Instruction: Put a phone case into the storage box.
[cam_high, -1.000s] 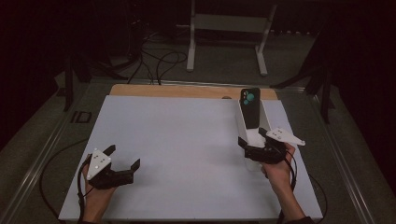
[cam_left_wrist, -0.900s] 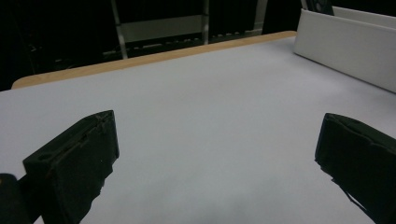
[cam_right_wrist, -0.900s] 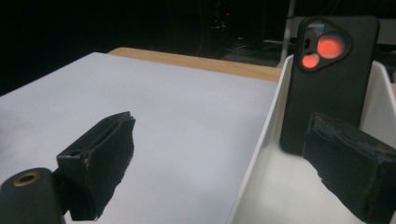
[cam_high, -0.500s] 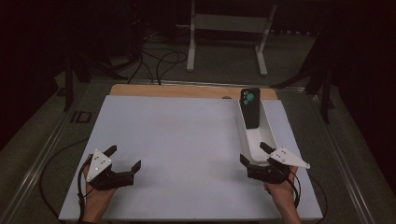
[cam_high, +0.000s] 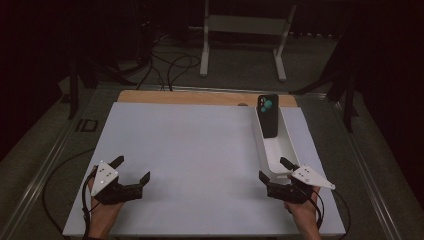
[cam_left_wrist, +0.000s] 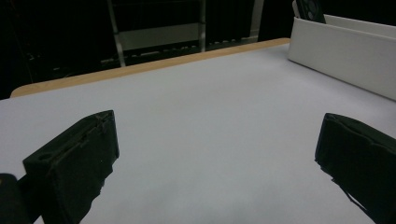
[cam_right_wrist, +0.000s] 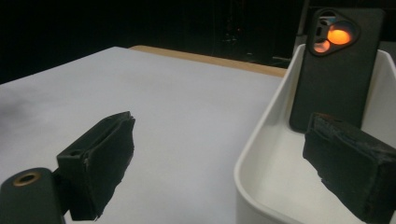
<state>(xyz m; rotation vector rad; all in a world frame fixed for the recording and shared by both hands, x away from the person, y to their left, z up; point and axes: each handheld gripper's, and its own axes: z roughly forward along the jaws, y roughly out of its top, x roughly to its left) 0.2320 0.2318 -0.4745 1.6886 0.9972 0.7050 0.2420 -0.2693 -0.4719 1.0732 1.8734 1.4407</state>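
Observation:
A black phone (cam_high: 268, 115) (cam_right_wrist: 335, 70) leans upright against the far end of a long white tray (cam_high: 280, 152) (cam_right_wrist: 261, 154) at the right of the white table. The phone's top corner (cam_left_wrist: 308, 9) peeks above the tray's wall (cam_left_wrist: 341, 51) in the left gripper view. My right gripper (cam_high: 276, 170) (cam_right_wrist: 224, 163) rests at the tray's near end, open, nothing between its jaws. Near the front left edge, my left gripper (cam_high: 131, 169) (cam_left_wrist: 215, 158) stands open and empty above the bare surface.
The white sheet (cam_high: 190, 160) lies on a wooden tabletop whose far edge (cam_high: 190, 97) shows. Beyond the table, a white metal stand (cam_high: 245, 40) and cables (cam_high: 165, 65) sit on the dark floor. A metal rail (cam_high: 40, 175) runs along the left side.
My right gripper has drawn back toward me, from the tray's middle to its near end. The left gripper has barely shifted. The phone stays leaning in the tray.

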